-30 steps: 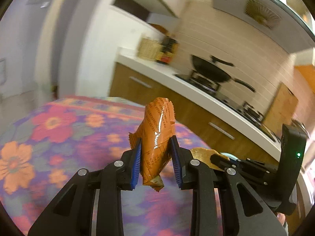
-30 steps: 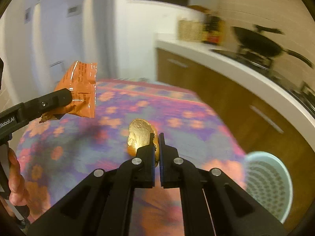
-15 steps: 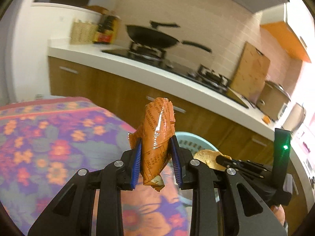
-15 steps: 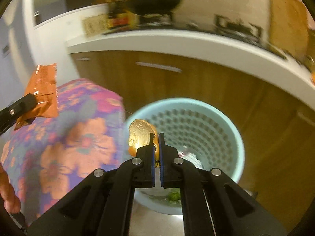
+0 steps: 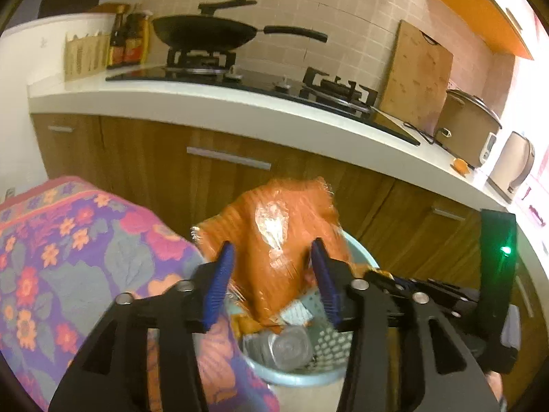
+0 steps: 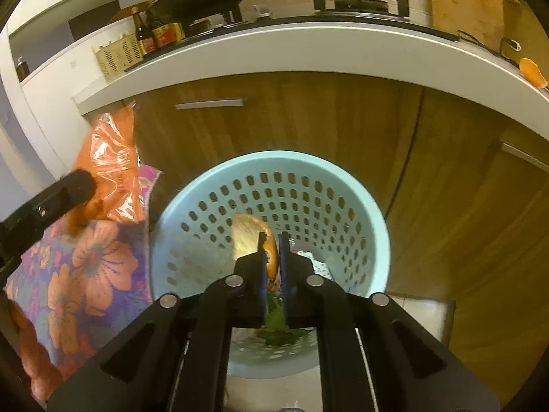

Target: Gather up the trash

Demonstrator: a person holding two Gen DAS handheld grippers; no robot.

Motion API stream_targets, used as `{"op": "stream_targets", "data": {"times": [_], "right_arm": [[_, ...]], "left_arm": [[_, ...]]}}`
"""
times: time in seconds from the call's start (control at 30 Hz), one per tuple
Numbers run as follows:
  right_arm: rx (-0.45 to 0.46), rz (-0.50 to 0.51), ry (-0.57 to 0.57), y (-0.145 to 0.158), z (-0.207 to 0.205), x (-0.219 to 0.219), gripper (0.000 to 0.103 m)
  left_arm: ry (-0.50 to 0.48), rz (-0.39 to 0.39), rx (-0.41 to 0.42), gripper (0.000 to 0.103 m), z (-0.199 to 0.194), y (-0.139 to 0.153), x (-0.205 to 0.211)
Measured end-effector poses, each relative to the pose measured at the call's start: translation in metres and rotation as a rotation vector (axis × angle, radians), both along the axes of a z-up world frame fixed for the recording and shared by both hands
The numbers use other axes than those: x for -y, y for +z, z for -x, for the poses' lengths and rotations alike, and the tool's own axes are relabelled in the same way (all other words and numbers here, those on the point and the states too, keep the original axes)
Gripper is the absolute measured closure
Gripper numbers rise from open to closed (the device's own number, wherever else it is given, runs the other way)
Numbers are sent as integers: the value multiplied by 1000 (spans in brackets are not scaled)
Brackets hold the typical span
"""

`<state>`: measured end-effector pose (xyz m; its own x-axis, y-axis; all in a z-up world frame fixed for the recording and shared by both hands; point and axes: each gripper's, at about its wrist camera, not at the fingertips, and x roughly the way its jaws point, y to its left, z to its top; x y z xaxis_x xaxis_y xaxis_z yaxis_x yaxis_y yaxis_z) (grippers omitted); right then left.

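Both pieces of trash are at the bin (image 6: 271,185) now, so this looks like the drop stage, w/ nothing clearly landed yet.

L gripper (image 5: 271,274): jaws are spread apart, and the orange wrapper (image 5: 278,237) sits loose btwn the blue pads, blurred. Seems let go or slipping, but can't tell if a pad is touching it. The wrapper is above the bin's near rim, on the side next to the floral cloth (image 5: 68,240). From the R wrist cam it hangs over the cloth edge just beside the bin rim, so it might catch the rim or miss on that side.

R gripper (image 6: 272,240): jaws nearly together, pinching the peel (image 6: 248,231), a pale-and-orange scrap. It's above the bin's mouth, roughly over the middle, so a straight release should go in. Not released yet.

Inside the bin: a clear plastic bottle or cup (image 5: 288,346) at the bottom, some greens (image 6: 278,329) and bits of paper/packet. So prior trash is in there already.

Left to do, by my read: wrapper needs to actually fall inside, then open R to drop the peel. Can't judge if more trash waits on the cloth; only a small part of it shows, and no other trash is visible there.
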<state>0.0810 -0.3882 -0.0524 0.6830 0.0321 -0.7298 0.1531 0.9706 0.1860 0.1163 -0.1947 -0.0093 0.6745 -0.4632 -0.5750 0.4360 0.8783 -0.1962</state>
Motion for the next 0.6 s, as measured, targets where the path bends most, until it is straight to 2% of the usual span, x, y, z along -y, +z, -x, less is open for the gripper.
{"op": "stream_targets", "data": {"times": [0.03,0.1,0.2,0.37,0.43,0.47,0.53,0.6], "right_arm": [[4,11,-11,-1,1,1,88],[3,3,-24,-3,4,5,83],[4,2,-30,-3,6,8,82],[41,9,-13,8,13,0,82],[70,38,3,17,18,-9,81],[87,54,12,21,22,-16,78],[121,80,17,31,29,-27,53],[156,109,23,39,37,-37,51]], "left_arm": [[-6,2,-3,54,-1,-3,2],[-16,2,-26,54,-4,-11,7],[-12,-7,-26,54,-4,-16,6],[-1,7,-7,54,3,-8,-4],[8,10,7,50,10,-2,-12],[15,9,19,48,14,1,-15],[40,-1,57,36,27,8,-25],[89,-32,119,30,44,14,-37]]}}
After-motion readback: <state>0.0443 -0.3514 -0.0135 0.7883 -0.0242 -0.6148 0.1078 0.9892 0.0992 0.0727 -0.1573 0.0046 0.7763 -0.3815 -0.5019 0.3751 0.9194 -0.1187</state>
